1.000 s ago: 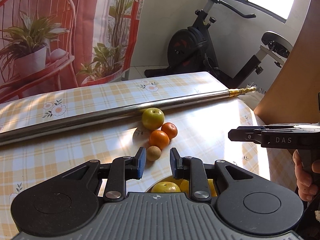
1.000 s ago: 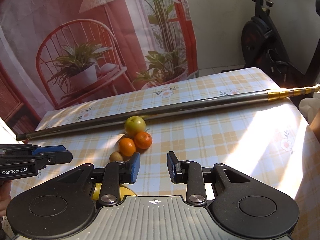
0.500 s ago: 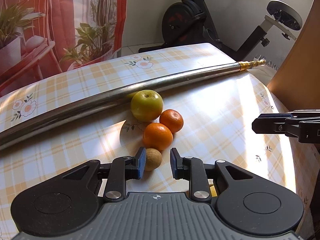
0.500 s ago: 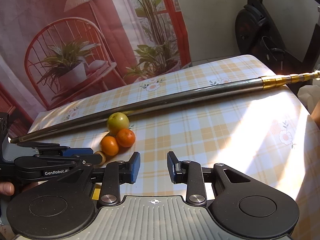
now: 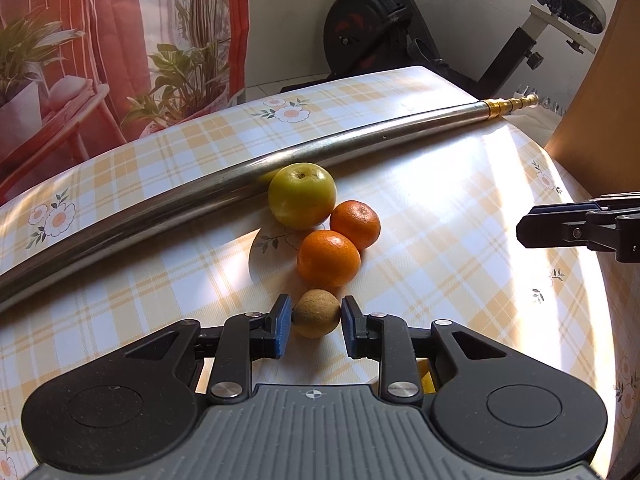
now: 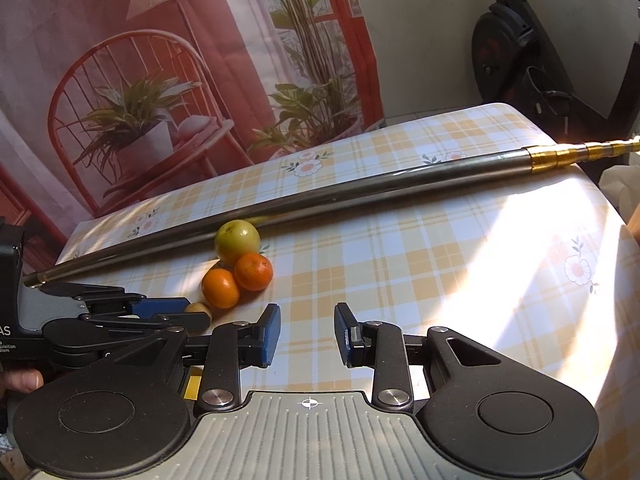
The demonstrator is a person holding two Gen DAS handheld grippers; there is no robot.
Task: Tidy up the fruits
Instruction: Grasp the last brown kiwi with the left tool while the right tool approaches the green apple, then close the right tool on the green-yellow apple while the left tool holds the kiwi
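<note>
A small brown round fruit [image 5: 316, 314] lies on the checked tablecloth between the fingers of my left gripper [image 5: 315, 312]. The jaws stand open, their blue pads close on either side of it. Just beyond sit two oranges [image 5: 328, 258] [image 5: 355, 224] and a green apple [image 5: 302, 196], which rests against a metal pole [image 5: 160, 208]. My right gripper [image 6: 307, 320] is open and empty over bare cloth, to the right of the fruit. From that side I see the apple [image 6: 237, 242], the oranges [image 6: 221, 288] [image 6: 253, 271], the brown fruit [image 6: 199, 309] and the left gripper [image 6: 160, 312].
The long metal pole [image 6: 360, 196] with a brass tip crosses the table [image 5: 460, 280] behind the fruit. Something yellow [image 6: 192, 388] shows under the grippers at the near edge. An exercise bike [image 5: 380, 32] stands past the far table edge. A hand [image 6: 24, 380] holds the left gripper.
My left gripper has moved forward and down, so the brown fruit now sits between its fingers. The right gripper has shifted slightly; both have kept the same opening.
</note>
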